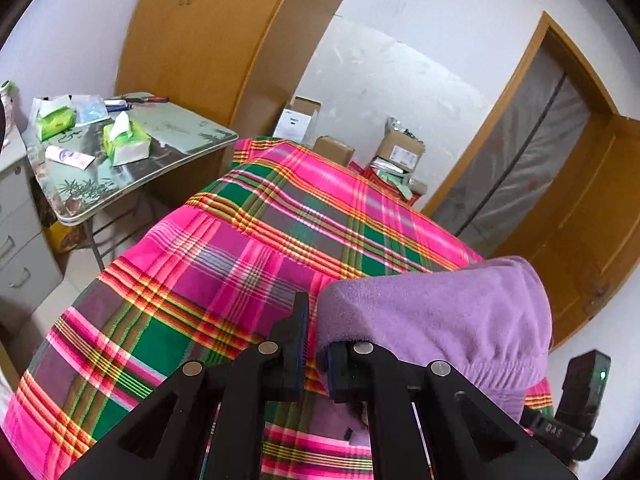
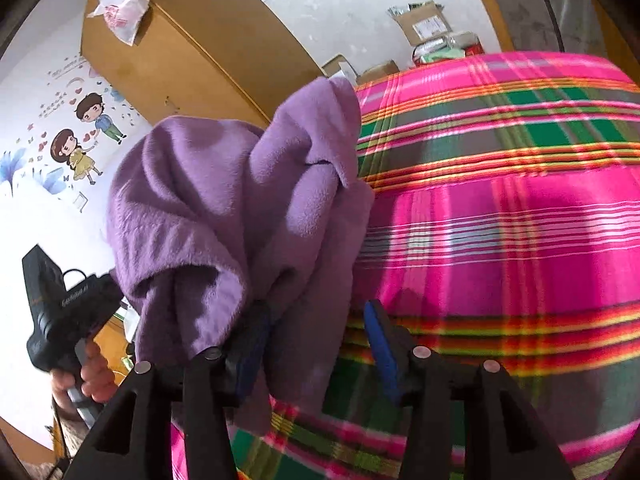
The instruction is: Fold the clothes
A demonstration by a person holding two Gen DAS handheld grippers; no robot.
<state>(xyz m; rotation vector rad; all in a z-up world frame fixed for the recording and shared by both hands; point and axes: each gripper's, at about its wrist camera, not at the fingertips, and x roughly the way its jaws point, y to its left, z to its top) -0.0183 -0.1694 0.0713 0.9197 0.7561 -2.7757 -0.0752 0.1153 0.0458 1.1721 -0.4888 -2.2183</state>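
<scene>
Purple garment (image 2: 224, 216): a soft fleece piece, bunched and rumpled, lifted above the plaid surface; in the left wrist view it drapes over the right-hand finger of the left gripper.
Left gripper (image 1: 314, 344): black, two fingers with blue pads; the jaws stand nearly together with only a thin slit between them. Purple fabric covers the right finger and hangs around it; whether cloth is pinched in the slit cannot be told.
Right gripper (image 2: 316, 344): black, blue pads; the jaws stand wide apart. The garment hangs over and around its left finger and down into the gap, but the two fingers do not press on it.
Plaid cloth (image 1: 248, 240): bright pink, green, orange and grey checks, spread flat and filling most of both views beneath the grippers.
Hand (image 2: 86, 376): in the right wrist view, at lower left, a person's hand grips the handle of the other black gripper.
Folding worktop (image 1: 188, 136): to the left of the plaid surface, with a patterned top; it carries green tissue packs (image 1: 126, 142), a tube and small items.
Wardrobe (image 1: 208, 32): tall, wooden, behind the worktop.
Cardboard boxes (image 1: 402, 152): stacked against the white wall beyond the plaid cloth.
Wall sticker (image 2: 80, 140): cartoon boy and girl with hearts, on the white wall.
</scene>
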